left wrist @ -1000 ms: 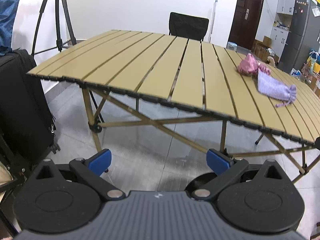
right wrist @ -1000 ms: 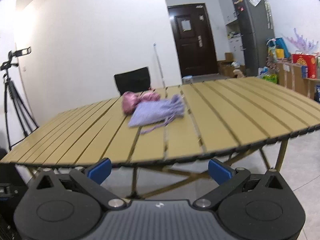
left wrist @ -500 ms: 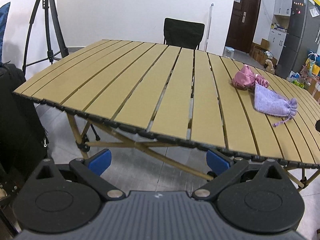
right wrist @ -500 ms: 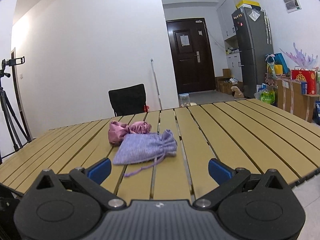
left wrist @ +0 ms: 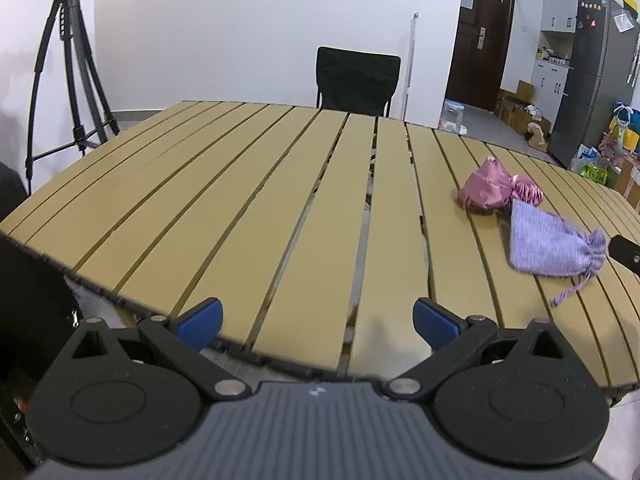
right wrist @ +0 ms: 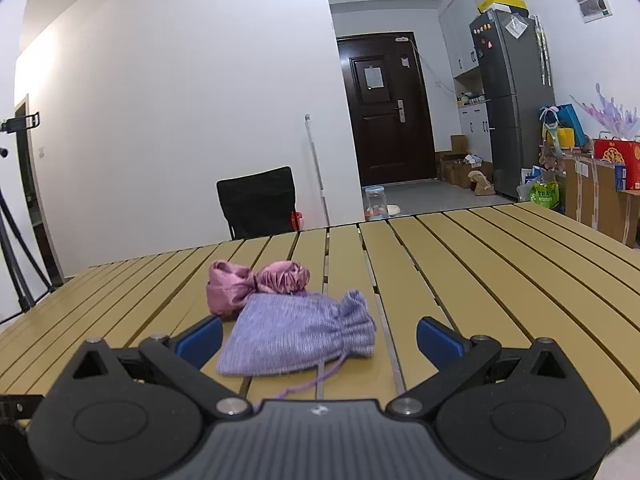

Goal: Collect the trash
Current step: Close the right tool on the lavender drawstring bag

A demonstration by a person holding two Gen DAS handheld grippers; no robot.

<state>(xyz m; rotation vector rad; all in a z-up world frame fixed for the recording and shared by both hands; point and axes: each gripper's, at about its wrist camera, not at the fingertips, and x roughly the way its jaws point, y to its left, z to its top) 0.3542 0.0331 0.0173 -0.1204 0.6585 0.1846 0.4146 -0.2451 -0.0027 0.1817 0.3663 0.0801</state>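
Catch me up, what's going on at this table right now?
A person holds two handheld grippers at a slatted table. The right gripper is open and low over the tabletop, lined up on a lavender drawstring pouch that lies between its fingers, not yet gripped. A pink satin pouch sits just behind, touching it. The left gripper is open and empty at the near table edge, off to the side of both pouches. Nothing is picked up.

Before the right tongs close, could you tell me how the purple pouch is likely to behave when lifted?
The purple pouch looks like soft woven cloth, so it will probably sag rather than hold shape. It lies fairly flat, so it is likely light. Its loose drawstring may dangle and could snag in a table slat gap.
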